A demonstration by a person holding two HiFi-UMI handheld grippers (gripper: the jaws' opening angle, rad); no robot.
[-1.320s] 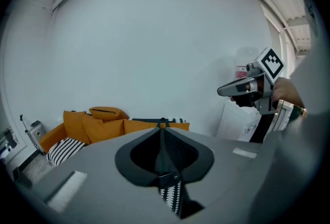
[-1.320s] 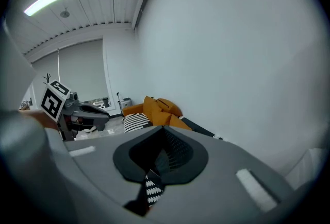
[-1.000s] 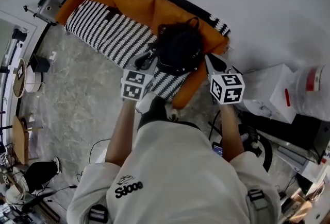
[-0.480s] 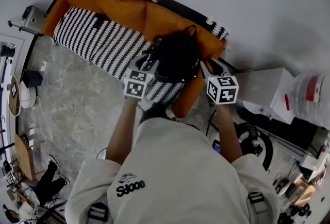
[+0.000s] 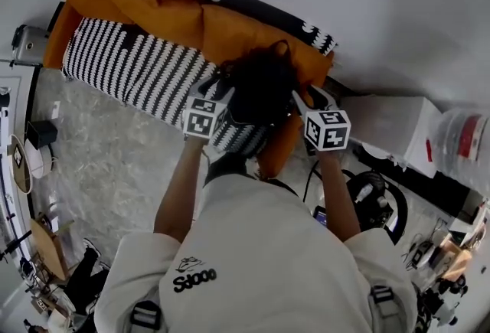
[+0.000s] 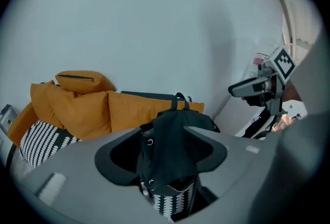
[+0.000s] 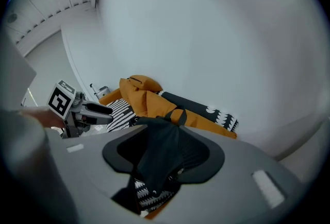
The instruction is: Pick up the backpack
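The black backpack point(image 5: 260, 86) stands upright on the striped sofa seat point(image 5: 130, 67), leaning on orange cushions point(image 5: 176, 6). My left gripper point(image 5: 220, 90) is at its left side and my right gripper point(image 5: 303, 99) at its right side. In the left gripper view the backpack point(image 6: 172, 135) hangs in the gap of my left gripper point(image 6: 165, 148), whose jaws are opening with space beside the fabric. The right gripper view shows the same: the backpack point(image 7: 160, 151) sits between the opening jaws of my right gripper point(image 7: 162, 158). Its top handle point(image 7: 178, 115) sticks up.
A white wall runs behind the sofa. A white box point(image 5: 390, 125) and a white bucket with a red mark point(image 5: 459, 136) stand to the right. Cables and black equipment point(image 5: 371, 205) lie at the lower right. Grey stone floor point(image 5: 99, 163) lies to the left.
Both grippers have sunk and moved forward toward the sofa alongside the backpack. The backpack now sits lower against the seat and cushions.
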